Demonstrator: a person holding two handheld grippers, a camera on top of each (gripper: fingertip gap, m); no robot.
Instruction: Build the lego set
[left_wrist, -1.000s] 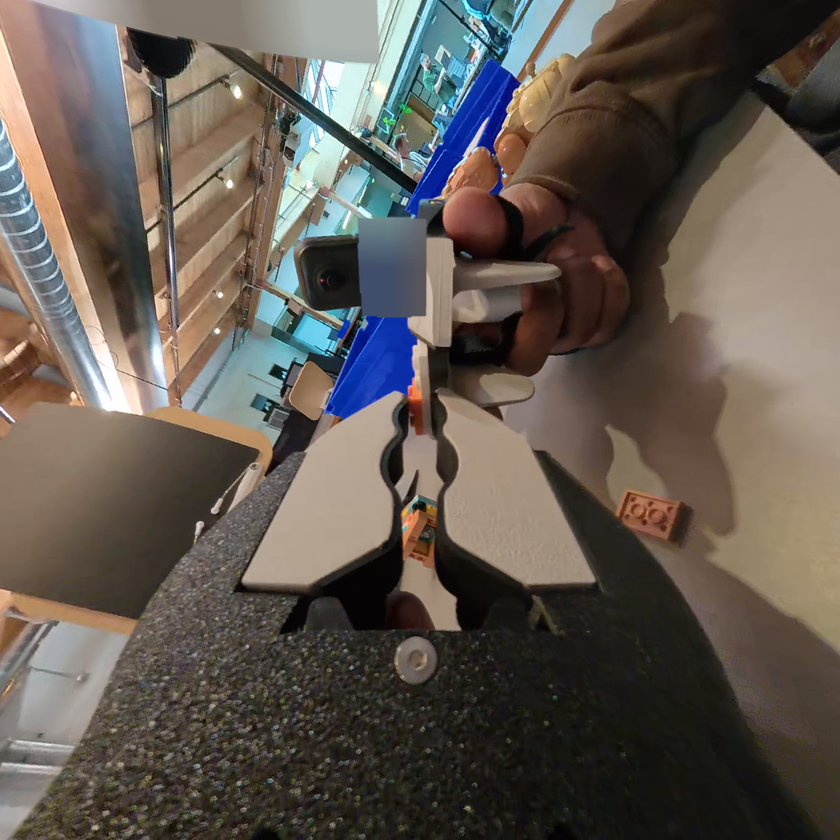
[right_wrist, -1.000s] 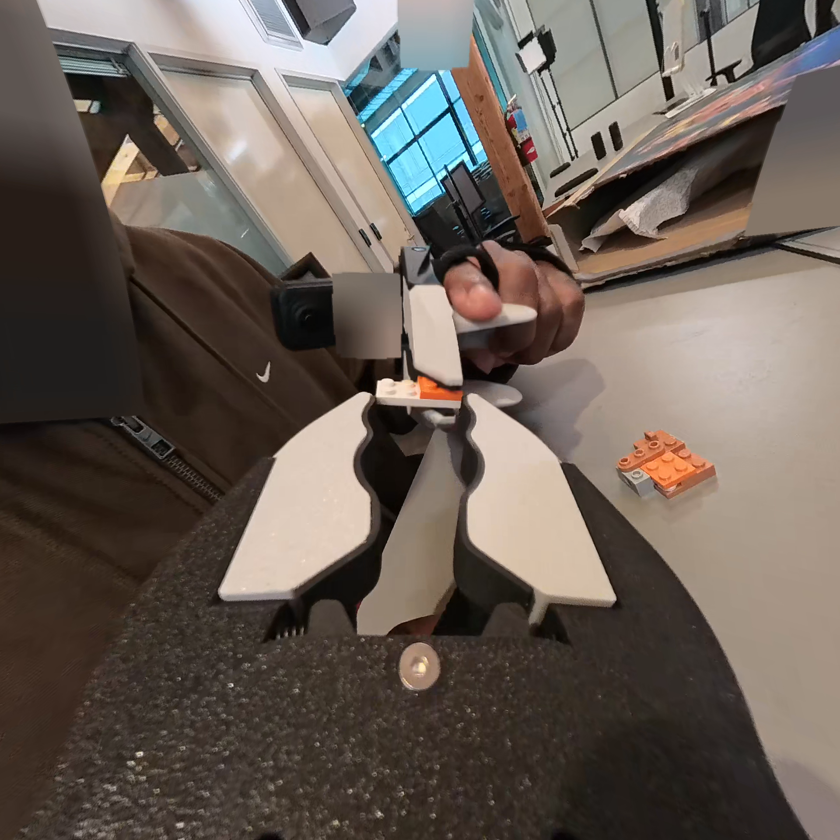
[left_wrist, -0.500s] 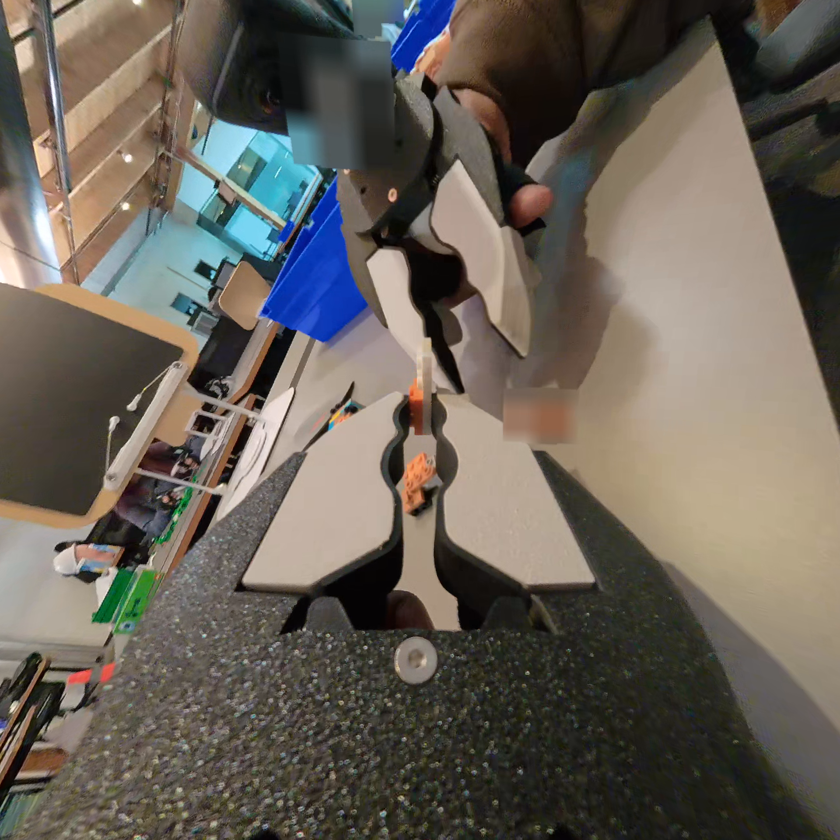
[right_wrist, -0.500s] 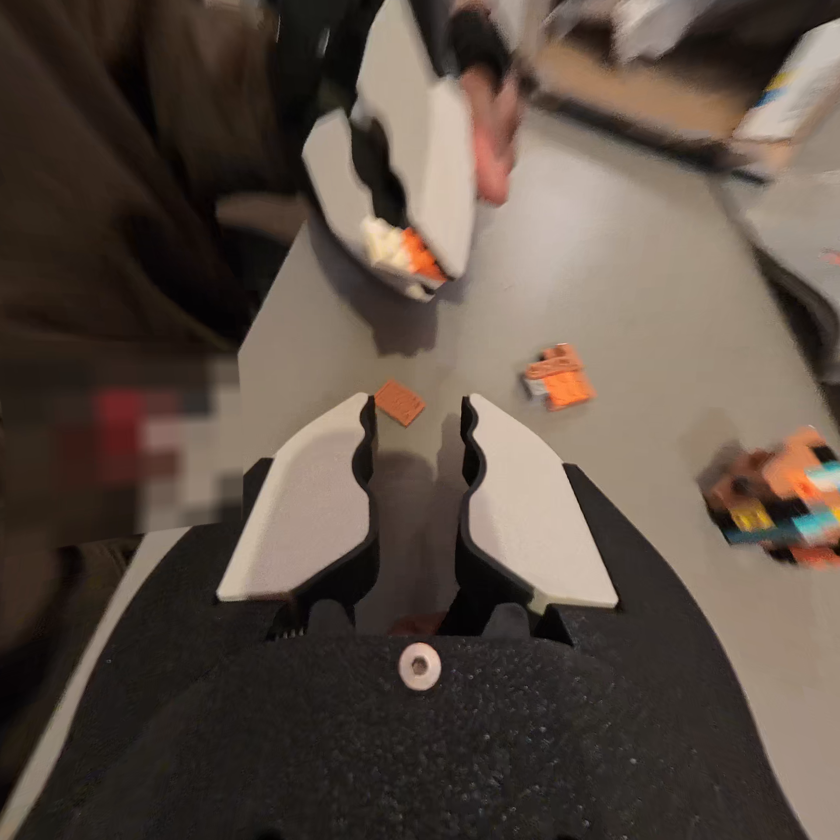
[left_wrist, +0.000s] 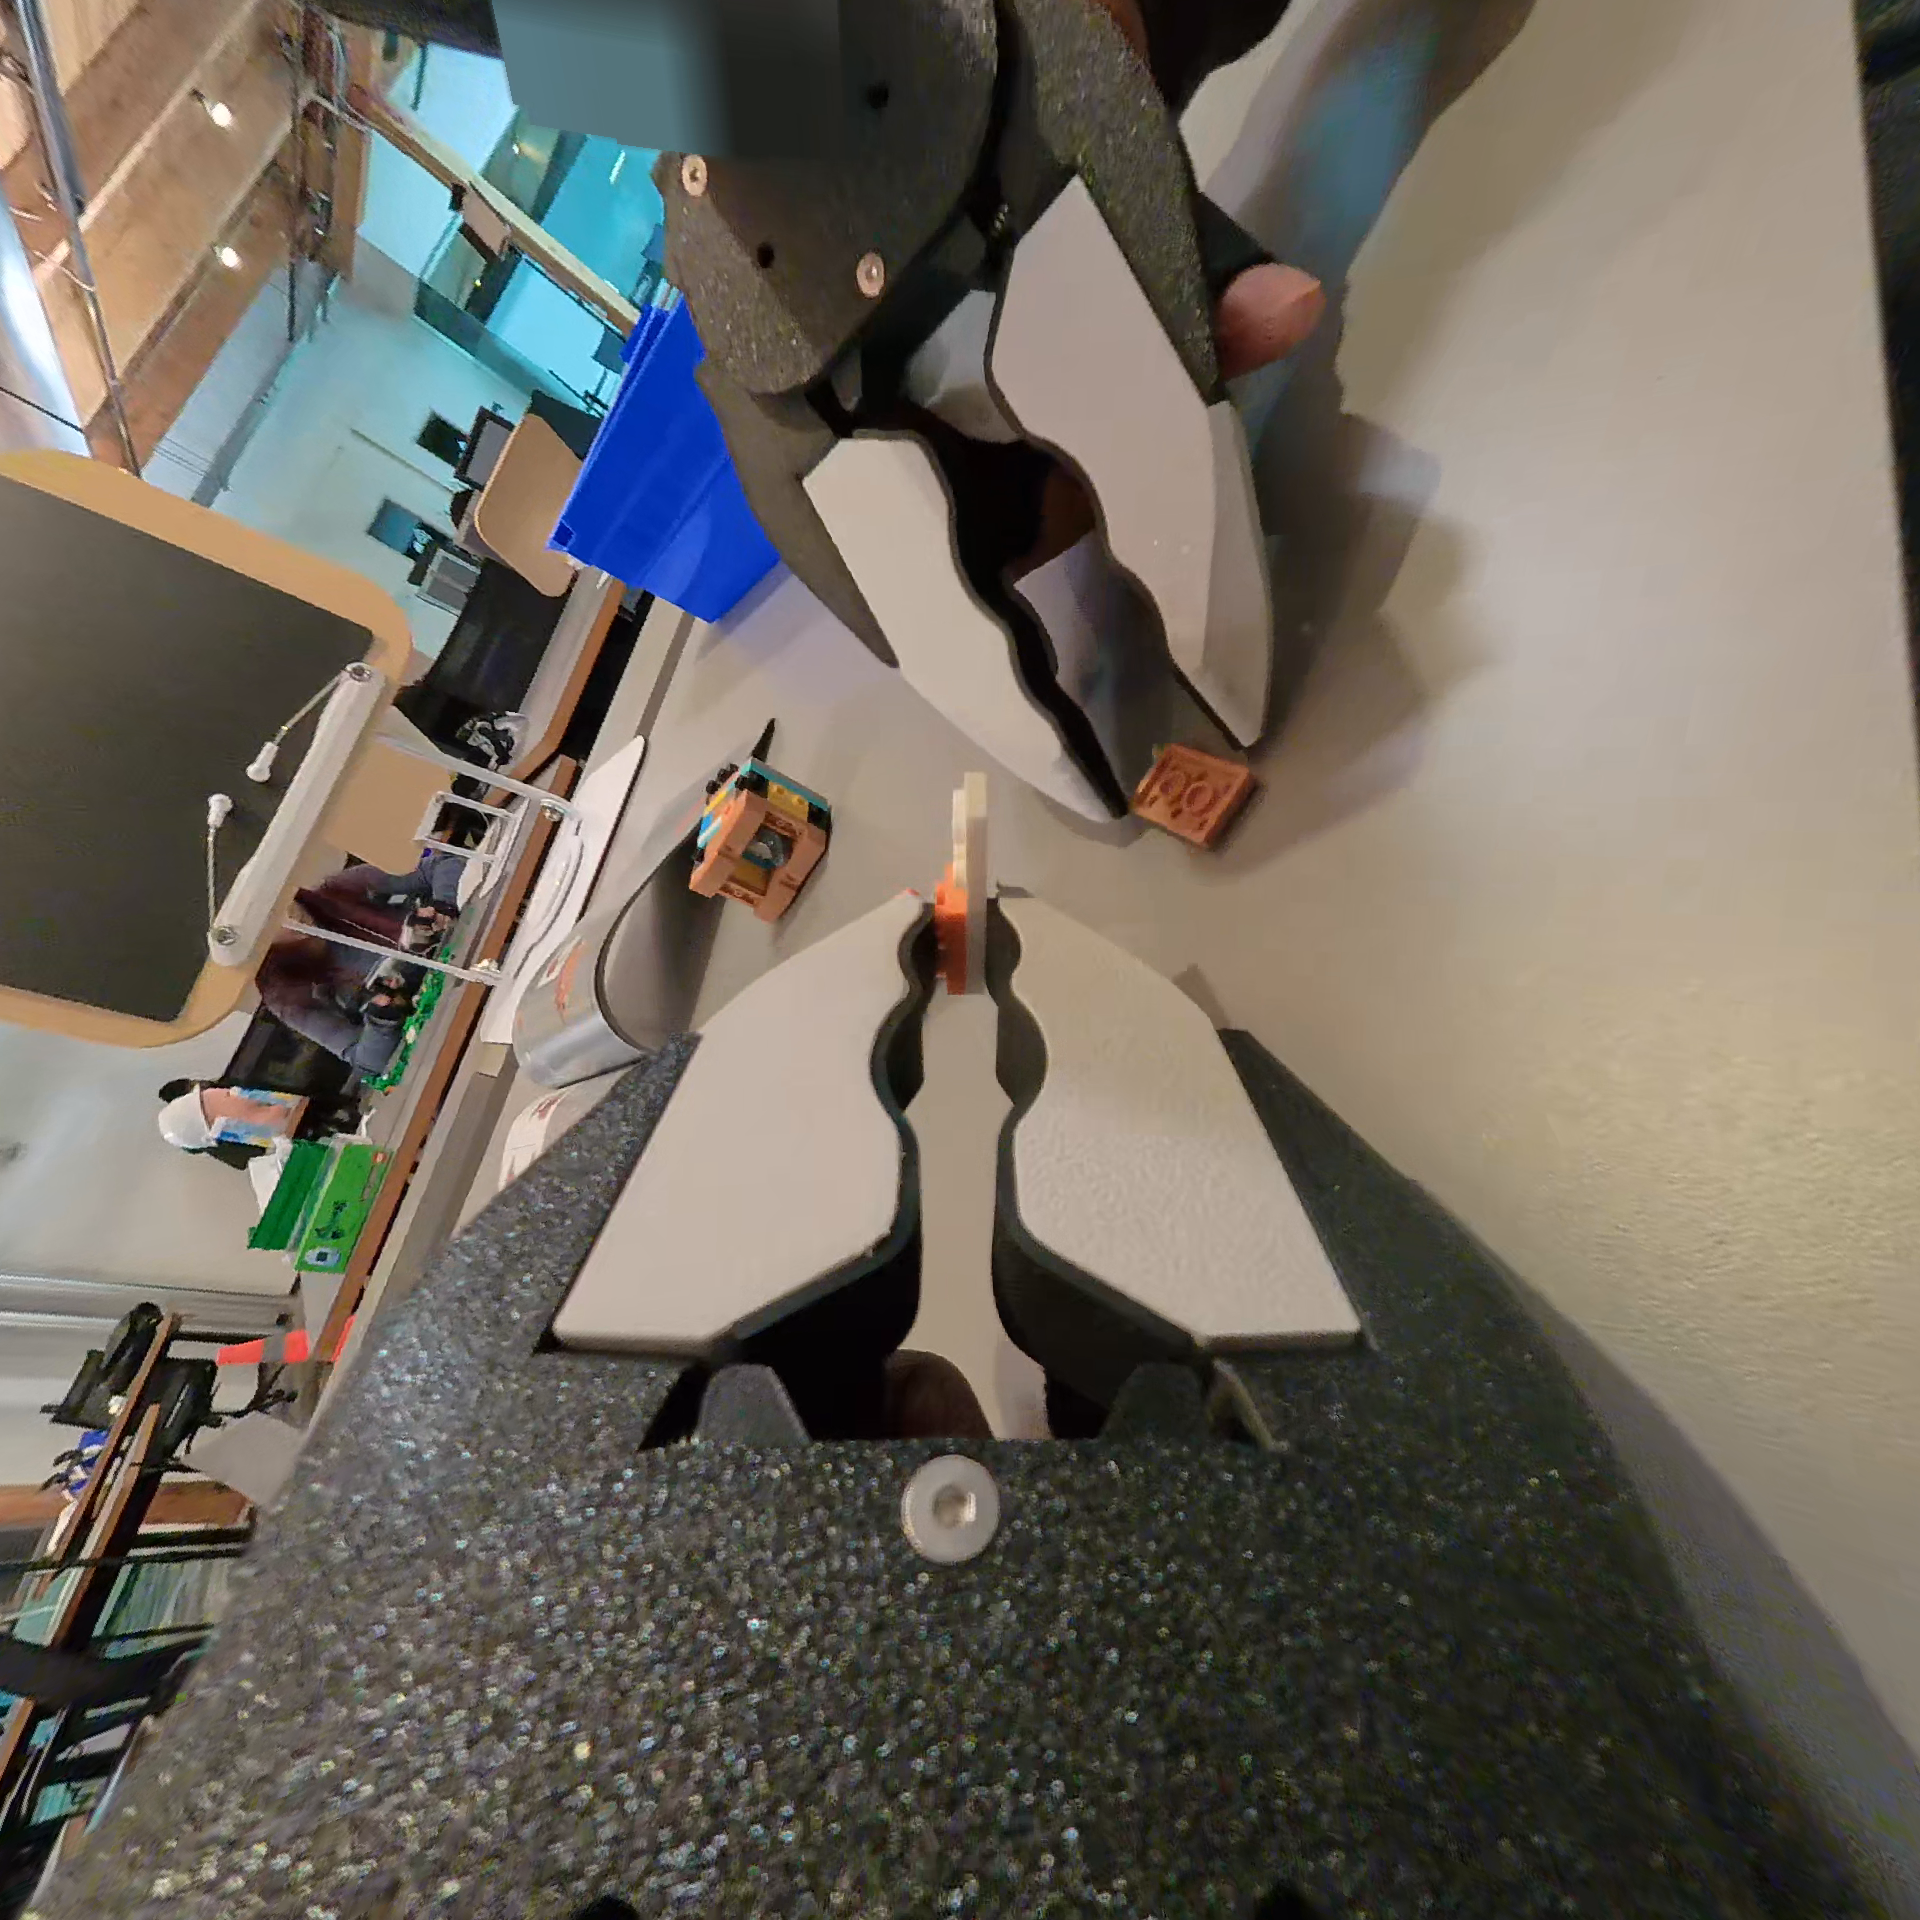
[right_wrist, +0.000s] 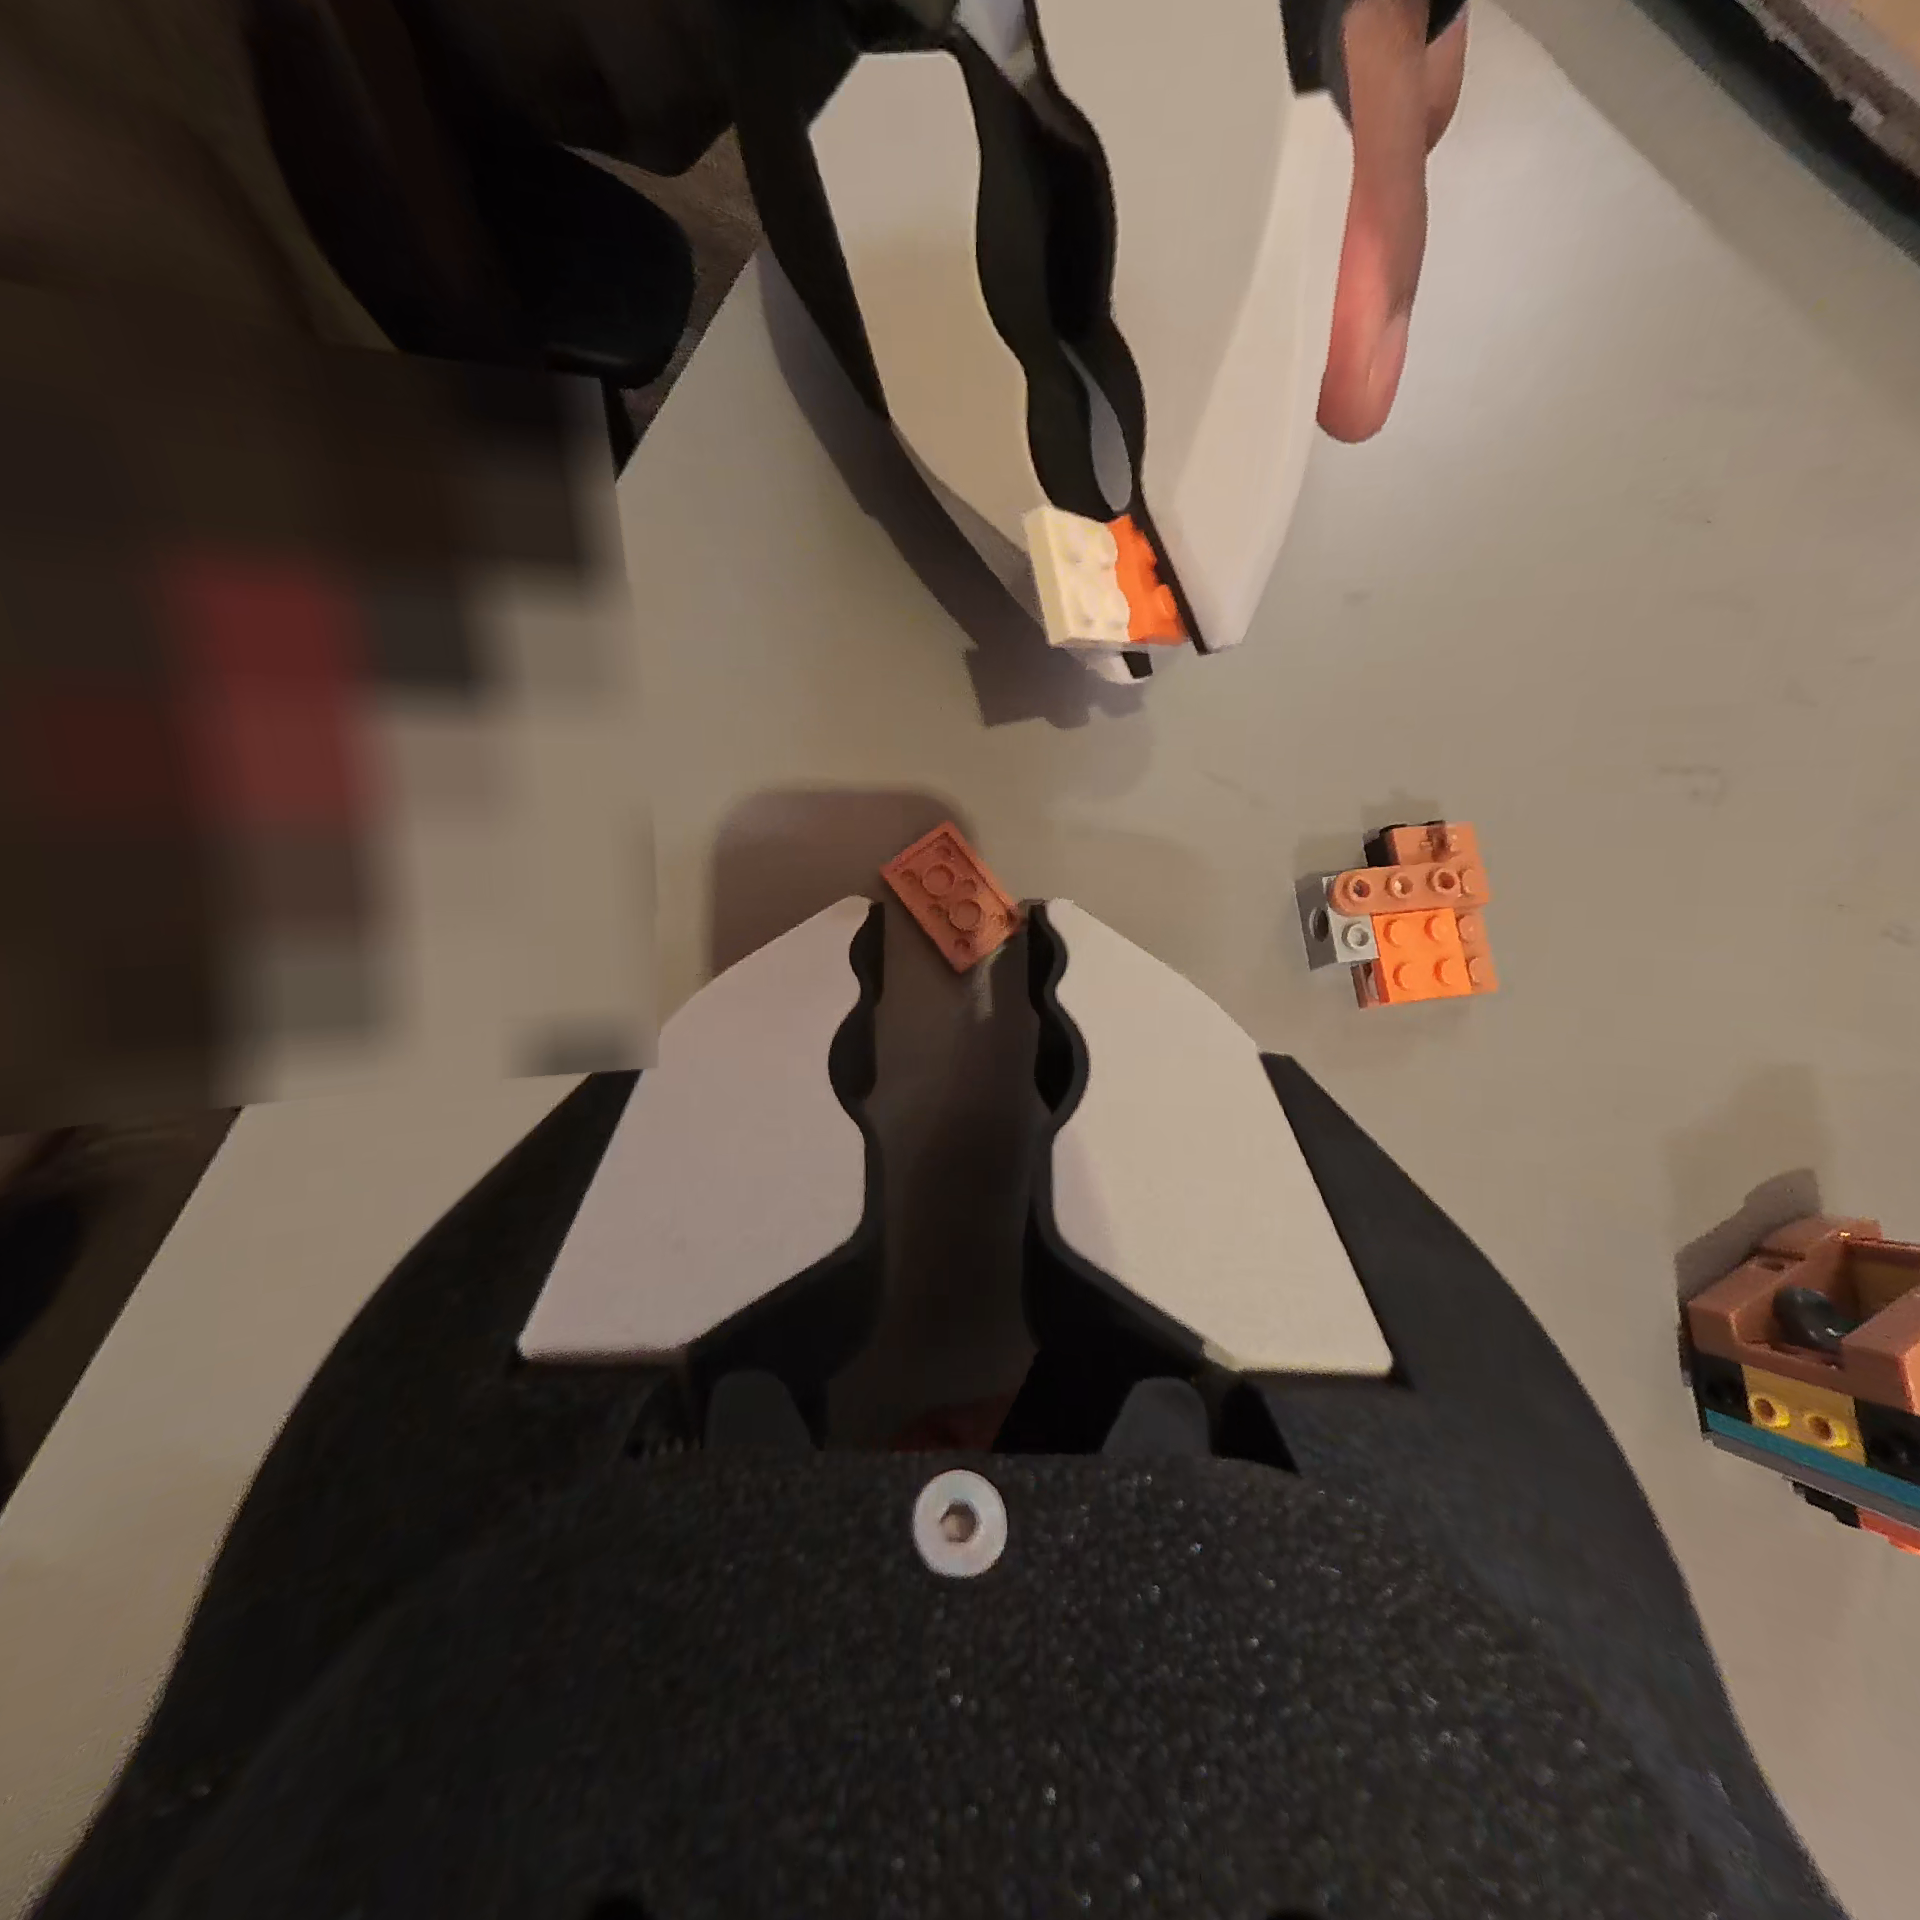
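Since the earlier frames, both grippers have dropped from a raised meeting in mid-air to the grey table (right_wrist: 1558, 520), and the right gripper (right_wrist: 951, 914) has left the white-and-orange piece and come down over a loose brown plate (right_wrist: 948, 896).

Left gripper (left_wrist: 961, 914): clenched on the white-and-orange piece (left_wrist: 961, 894), held edge-on above the table. Right gripper: released, fingers spread, tips at either side of the brown plate, which lies flat with its underside up; the right fingertip appears to touch its corner, the left stands just clear.

Progress, judged: partial. One two-plate join is in hand; the brown plate is not yet picked up. Two further sub-builds wait unjoined: a small orange-and-grey block (right_wrist: 1397, 920) to the right of the plate, and a larger brown, teal and yellow assembly (right_wrist: 1808, 1361) at the far right edge, cut off by the frame.

Obstructions: none between fingers and plate. A blue bin (left_wrist: 665, 468) and chairs stand well away beyond the table.
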